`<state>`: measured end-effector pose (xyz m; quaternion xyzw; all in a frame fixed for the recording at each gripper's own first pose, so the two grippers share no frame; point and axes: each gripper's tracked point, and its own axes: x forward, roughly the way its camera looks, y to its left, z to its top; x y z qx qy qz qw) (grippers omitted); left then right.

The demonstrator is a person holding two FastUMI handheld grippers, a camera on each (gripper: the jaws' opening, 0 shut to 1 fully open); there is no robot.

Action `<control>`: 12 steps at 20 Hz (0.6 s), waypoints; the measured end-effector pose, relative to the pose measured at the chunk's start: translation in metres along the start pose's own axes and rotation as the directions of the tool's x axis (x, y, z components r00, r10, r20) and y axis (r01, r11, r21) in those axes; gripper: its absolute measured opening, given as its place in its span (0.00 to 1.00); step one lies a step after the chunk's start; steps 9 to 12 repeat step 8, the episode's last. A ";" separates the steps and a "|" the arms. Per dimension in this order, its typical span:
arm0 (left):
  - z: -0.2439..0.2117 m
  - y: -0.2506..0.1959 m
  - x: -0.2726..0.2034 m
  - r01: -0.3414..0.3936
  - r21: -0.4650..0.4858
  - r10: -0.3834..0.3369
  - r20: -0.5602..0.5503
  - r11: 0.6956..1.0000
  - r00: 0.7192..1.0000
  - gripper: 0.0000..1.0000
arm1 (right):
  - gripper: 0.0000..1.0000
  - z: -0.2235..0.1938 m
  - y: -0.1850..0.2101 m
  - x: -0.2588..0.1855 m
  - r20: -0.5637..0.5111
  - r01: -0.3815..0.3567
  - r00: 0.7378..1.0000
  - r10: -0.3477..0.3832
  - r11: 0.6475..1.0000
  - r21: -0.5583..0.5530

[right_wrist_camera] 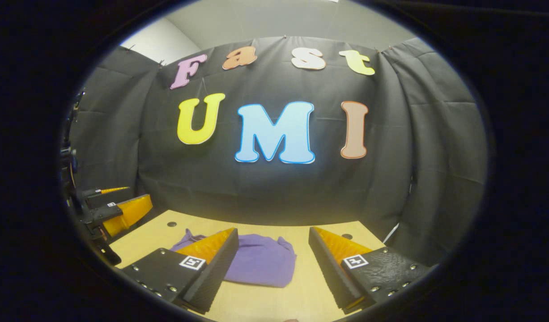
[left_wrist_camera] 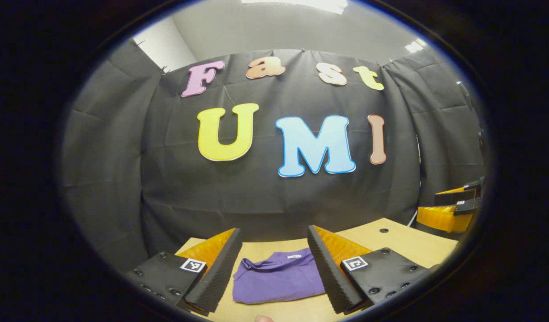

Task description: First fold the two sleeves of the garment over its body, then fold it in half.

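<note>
Left gripper view: the left gripper (left_wrist_camera: 274, 264) sat at 6 o'clock, raised above the table (left_wrist_camera: 404, 243), fingers spread wide with nothing between them touching. The purple garment (left_wrist_camera: 276, 279) lay on the table seen through the gap, at about 6 o'clock, already bundled into a compact folded shape. A small white tag (left_wrist_camera: 294, 256) showed at its far edge, toward 12 o'clock of the cloth. Left edge of the garment looked gathered and wrinkled. The far finger at 5 o'clock overlapped the garment's right edge in the picture, but the gripper looked held above it, not touching; hard to be sure at this angle. The right gripper (left_wrist_camera: 453, 208) showed at 3 o'clock, off the table's right corner, well apart from the garment; its opening could not be judged from here. Black cloth wall (left_wrist_camera: 122, 179) behind everything.

Right gripper view: the right gripper (right_wrist_camera: 273, 264) was at 6 o'clock, fingers spread wide, holding nothing. The garment (right_wrist_camera: 265, 261) lay on the table (right_wrist_camera: 301, 286) at 6 to 7 o'clock, partly behind the finger on the 7 o'clock side, folded into a small lump with a bunched far edge. The left gripper (right_wrist_camera: 122, 205) showed at 9 o'clock near the table's left edge, apart from the garment. Two small dark holes (right_wrist_camera: 171, 223) sat in the tabletop near its far edge.
</note>
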<state>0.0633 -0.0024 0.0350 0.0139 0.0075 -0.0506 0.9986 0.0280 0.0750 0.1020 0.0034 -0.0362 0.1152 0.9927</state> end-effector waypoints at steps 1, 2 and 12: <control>0.001 0.001 -0.001 0.002 -0.002 -0.002 0.007 1.000 1.000 0.94 | 0.96 -0.001 -0.001 -0.002 -0.002 0.007 1.000 -0.007 1.000 -0.005; 0.002 0.002 -0.002 0.009 -0.007 -0.008 0.013 1.000 1.000 0.94 | 0.96 -0.001 -0.002 -0.003 -0.004 0.019 1.000 -0.019 1.000 -0.013; 0.006 -0.006 -0.004 0.047 -0.042 -0.045 0.042 0.998 0.998 0.94 | 0.96 0.005 -0.012 -0.013 0.022 0.076 0.997 -0.076 0.996 -0.034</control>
